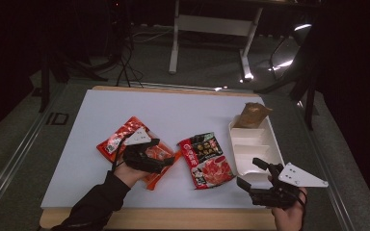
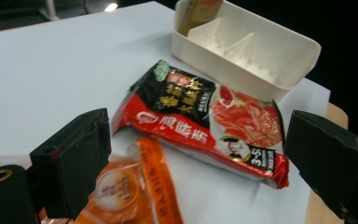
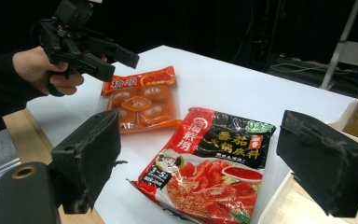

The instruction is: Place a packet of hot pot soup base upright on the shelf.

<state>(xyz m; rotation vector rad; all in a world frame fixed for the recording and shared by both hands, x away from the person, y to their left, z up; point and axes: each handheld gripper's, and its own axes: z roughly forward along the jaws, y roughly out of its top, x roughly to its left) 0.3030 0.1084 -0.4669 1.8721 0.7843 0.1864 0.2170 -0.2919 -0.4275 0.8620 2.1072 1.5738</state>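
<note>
An orange snack packet lies at the left of the white board, and my left gripper hovers open just above its right end. A red and black soup-base packet lies flat in the middle. Past its right edge, by the near end of the white divided tray, my right gripper is open and holds nothing. In the left gripper view the red packet lies ahead between the wide jaws, with the orange packet below. The right gripper view has the red packet between its jaws and the left gripper farther off.
A brown packet stands in the tray's far compartment; the nearer compartments hold nothing. The white board has bare room at its left and far side. A wooden table edge runs along the front, and table legs stand beyond.
</note>
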